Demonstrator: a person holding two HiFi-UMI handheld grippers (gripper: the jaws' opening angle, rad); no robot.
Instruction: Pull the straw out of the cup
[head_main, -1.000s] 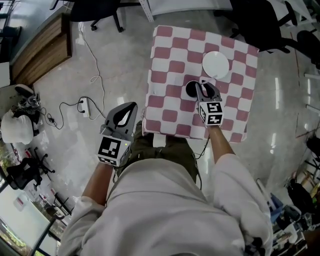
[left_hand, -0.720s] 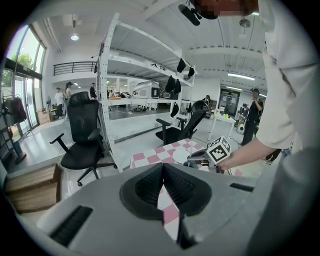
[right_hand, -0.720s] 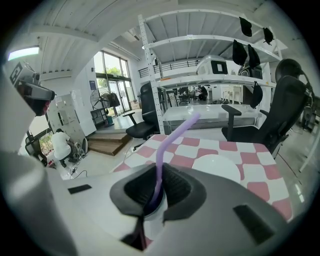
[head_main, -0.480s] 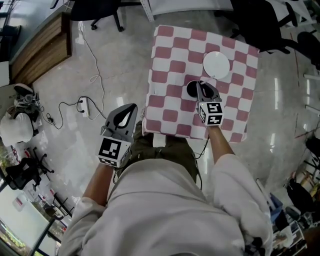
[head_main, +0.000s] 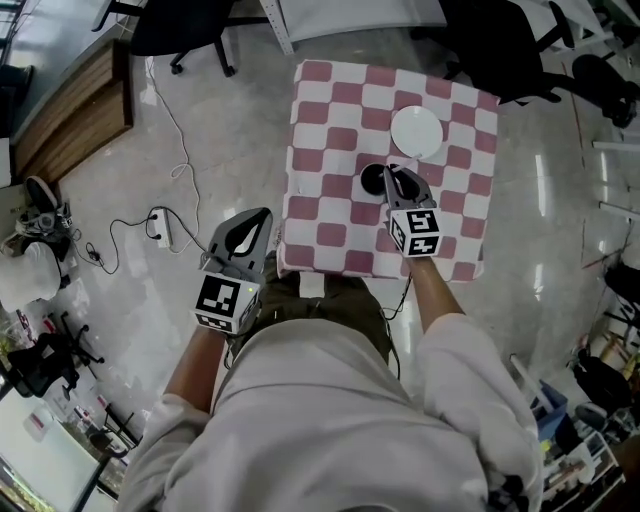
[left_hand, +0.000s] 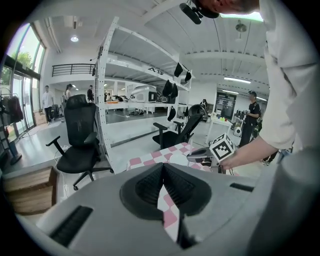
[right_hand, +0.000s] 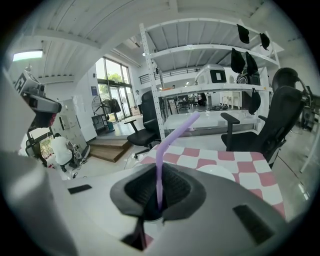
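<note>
The worktop (head_main: 330, 130) has a pink and white checked cloth on it, and it stands on a shiny grey floor (head_main: 200, 120). There is one black cup (head_main: 371, 179) near the middle of the cloth. There is one white round plate (head_main: 416, 131) just past it, farther away and a bit to the right. The right gripper (head_main: 391, 171) is over the right side of the cup and hides part of its rim in the head view. Its jaws have just been closing, and now they pinch one purple straw (right_hand: 159, 165). The straw stands up between them and bends over at the top. I cannot tell if the bottom end of the straw is in the cup. The left gripper (head_main: 266, 214) is off the worktop, over the floor at the near left corner. Its jaws are pressed together and pinch nothing. On the floor to the left lie one white power strip (head_main: 158, 226) with a long cable and one wooden step (head_main: 70, 100). Beyond the worktop stand two black chairs (left_hand: 80, 145) and one tall white shelf (left_hand: 105, 90).
</note>
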